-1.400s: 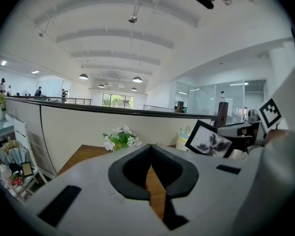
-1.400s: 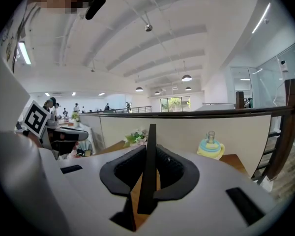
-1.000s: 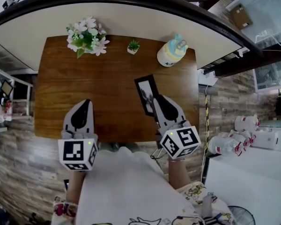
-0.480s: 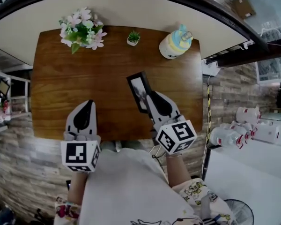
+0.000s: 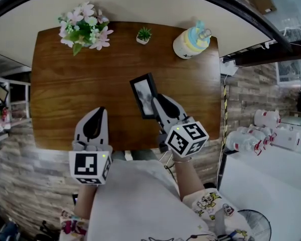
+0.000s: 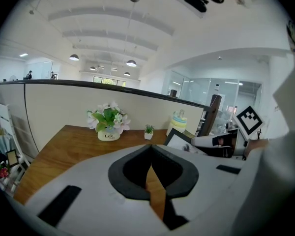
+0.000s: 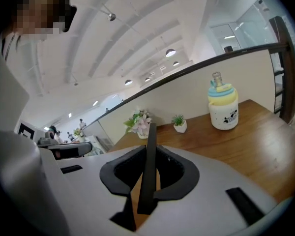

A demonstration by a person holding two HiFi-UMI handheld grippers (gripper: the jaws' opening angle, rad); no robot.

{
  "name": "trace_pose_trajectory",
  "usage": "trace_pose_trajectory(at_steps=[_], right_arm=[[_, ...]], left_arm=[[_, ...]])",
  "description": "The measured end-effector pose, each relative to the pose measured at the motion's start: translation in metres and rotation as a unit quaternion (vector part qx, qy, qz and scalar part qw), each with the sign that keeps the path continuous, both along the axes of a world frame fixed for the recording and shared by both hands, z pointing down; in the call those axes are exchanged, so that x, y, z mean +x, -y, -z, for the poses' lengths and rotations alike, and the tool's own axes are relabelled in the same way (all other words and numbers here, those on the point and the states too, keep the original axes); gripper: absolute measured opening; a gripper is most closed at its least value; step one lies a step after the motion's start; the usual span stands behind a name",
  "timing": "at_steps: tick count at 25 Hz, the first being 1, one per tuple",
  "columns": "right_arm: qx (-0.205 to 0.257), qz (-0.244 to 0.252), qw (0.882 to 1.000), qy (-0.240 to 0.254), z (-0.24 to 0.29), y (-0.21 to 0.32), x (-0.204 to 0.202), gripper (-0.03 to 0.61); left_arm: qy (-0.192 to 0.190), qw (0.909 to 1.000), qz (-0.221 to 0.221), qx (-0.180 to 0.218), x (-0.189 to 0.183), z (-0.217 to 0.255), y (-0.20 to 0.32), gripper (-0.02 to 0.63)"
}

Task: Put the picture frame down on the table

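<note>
Since a second ago the picture frame (image 5: 142, 91) has drifted left toward the table's (image 5: 65, 99) middle, pinched edge-on between the right gripper's (image 5: 155, 103) jaws. Left gripper's (image 5: 98, 113) jaws meet on nothing over the table's near edge. Flowers (image 5: 83, 26), plant (image 5: 144, 34) and bottle (image 5: 191, 40) line its far edge, well clear.

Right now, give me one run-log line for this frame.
left gripper: shut, empty | right gripper: shut on picture frame | picture frame: over table, not released | stage: placing

Tongs two: left tongs (image 5: 99, 110), right tongs (image 5: 154, 100); frame (image 5: 142, 92), bouquet (image 5: 83, 26), plant (image 5: 144, 34), bottle (image 5: 191, 40) one each.
</note>
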State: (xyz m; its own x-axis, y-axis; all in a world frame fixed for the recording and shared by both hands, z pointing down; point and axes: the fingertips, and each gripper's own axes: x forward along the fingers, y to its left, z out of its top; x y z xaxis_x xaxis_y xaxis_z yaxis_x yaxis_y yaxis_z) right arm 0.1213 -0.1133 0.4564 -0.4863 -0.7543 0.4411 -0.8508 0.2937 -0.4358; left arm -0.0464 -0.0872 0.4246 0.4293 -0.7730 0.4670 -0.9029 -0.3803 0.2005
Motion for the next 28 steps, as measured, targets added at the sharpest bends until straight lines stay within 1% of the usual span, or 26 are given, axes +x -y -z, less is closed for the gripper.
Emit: trace_pose_trajectory(at_steps=[4, 9, 17, 23, 28], right_arm=[[-0.031, -0.011, 0.999, 0.037, -0.019, -0.001, -0.002, 0.06], [-0.071, -0.021, 0.994, 0.084, -0.043, -0.003, -0.006, 0.06], [-0.112, -0.037, 0.984, 0.131, -0.071, -0.009, -0.011, 0.06], [-0.14, -0.047, 0.976, 0.159, -0.089, -0.01, -0.012, 0.06], [-0.149, -0.053, 0.972, 0.174, -0.096, -0.008, -0.013, 0.06]], left_arm=[[-0.002, 1.0, -0.003, -0.004, 0.002, -0.005, 0.001, 0.003], [-0.005, 0.9999, -0.004, -0.009, 0.003, -0.011, 0.001, 0.003], [-0.01, 0.9997, -0.016, -0.015, 0.01, -0.019, -0.003, 0.003], [-0.01, 0.9998, -0.009, -0.017, 0.009, -0.025, -0.002, 0.003], [-0.012, 0.9996, -0.001, -0.025, 0.008, -0.033, -0.002, 0.003]])
